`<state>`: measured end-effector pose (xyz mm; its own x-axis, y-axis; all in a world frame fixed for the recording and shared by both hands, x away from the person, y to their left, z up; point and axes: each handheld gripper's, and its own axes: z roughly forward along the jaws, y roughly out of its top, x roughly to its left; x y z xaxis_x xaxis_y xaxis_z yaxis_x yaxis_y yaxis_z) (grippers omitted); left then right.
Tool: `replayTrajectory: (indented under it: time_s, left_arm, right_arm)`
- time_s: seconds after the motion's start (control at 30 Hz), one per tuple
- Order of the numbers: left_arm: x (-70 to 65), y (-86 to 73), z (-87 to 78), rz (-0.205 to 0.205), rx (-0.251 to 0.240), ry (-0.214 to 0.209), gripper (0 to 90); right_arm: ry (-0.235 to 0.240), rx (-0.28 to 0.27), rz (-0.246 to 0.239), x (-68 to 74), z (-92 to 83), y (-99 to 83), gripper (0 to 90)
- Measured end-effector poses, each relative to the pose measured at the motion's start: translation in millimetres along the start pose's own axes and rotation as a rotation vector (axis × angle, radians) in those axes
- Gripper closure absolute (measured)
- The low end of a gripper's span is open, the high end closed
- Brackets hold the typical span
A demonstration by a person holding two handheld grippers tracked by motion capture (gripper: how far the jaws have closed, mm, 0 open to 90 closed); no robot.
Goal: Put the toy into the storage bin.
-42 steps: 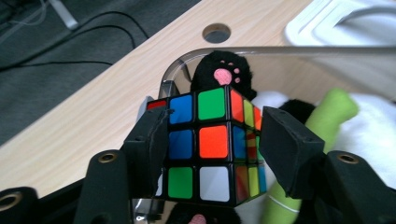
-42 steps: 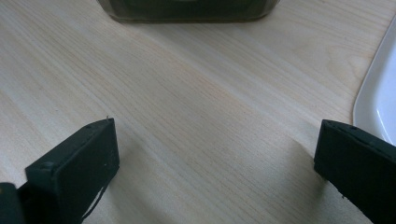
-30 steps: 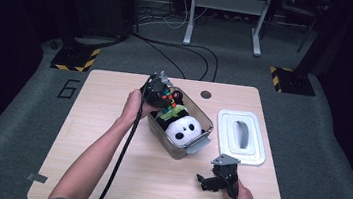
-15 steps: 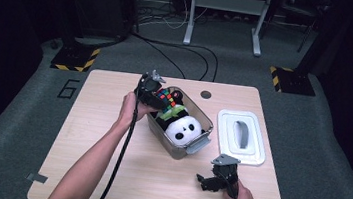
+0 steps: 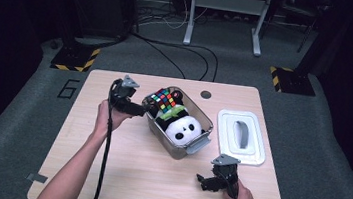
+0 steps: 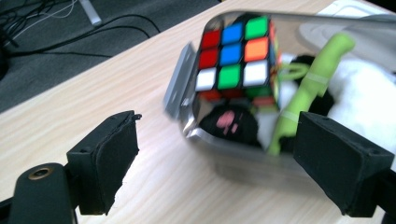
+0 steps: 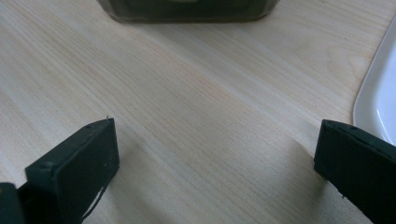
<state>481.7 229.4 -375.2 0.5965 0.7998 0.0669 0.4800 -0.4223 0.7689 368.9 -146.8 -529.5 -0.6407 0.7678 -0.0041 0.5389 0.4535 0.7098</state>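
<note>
**Cube rests in the box, jaws clear of it**

The multicoloured puzzle cube [image 6: 236, 58] lies in the clear plastic box [image 5: 174, 148], hiding part of the black-and-white plush panda [image 5: 181, 129]. The left gripper [image 5: 149, 109], just beside the box, has just been opening with nothing between its jaws. The right gripper [image 5: 204, 180] stands wide and empty over the pale wooden table [image 5: 120, 173].

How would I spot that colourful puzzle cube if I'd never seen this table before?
Find the clear plastic bin in the middle of the wooden table. The cube sits at its far left end, behind the panda toy. Its checkered red, blue, green, orange and white squares are unlike the black-and-white plush beside it.
</note>
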Motion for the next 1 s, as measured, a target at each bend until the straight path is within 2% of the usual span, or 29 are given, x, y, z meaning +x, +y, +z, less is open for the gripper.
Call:
replayTrajectory:
  time_s: [0.1, 0.23, 0.4, 0.5, 0.73, 0.87, 1.0]
  left_arm:
    - [7.0, -16.1, -6.7, -0.009, 0.014, 0.013, 13.0]
    - [14.1, -40.3, -11.3, -0.055, -0.008, 0.045, 12.6]
    - [23.3, -70.6, -10.3, -0.105, 0.027, 0.058, 12.2]
    - [26.3, -83.7, -9.9, -0.114, 0.043, 0.073, 13.6]
    - [29.8, -116.5, -1.4, -0.159, 0.079, 0.073, 13.7]
    - [30.4, -132.8, 5.0, -0.159, 0.107, 0.084, 14.1]
    - [33.6, -151.1, 13.4, -0.178, 0.14, 0.085, 14.0]
  right_arm:
    - [0.0, 0.0, 0.0, 0.0, 0.0, 0.0, 0.0]
    - [0.0, 0.0, 0.0, 0.0, 0.0, 0.0, 0.0]
    - [0.0, 0.0, 0.0, -0.1, 0.0, 0.0, 0.0]
    - [0.001, 0.0, -0.001, -0.1, 0.0, 0.0, 0.0]
    - [0.001, 0.0, -0.001, -0.2, 0.0, 0.0, 0.0]
    - [0.001, 0.0, -0.001, -0.1, 0.0, 0.0, 0.0]
    - [0.001, 0.0, -0.001, -0.2, 0.0, 0.0, 0.0]
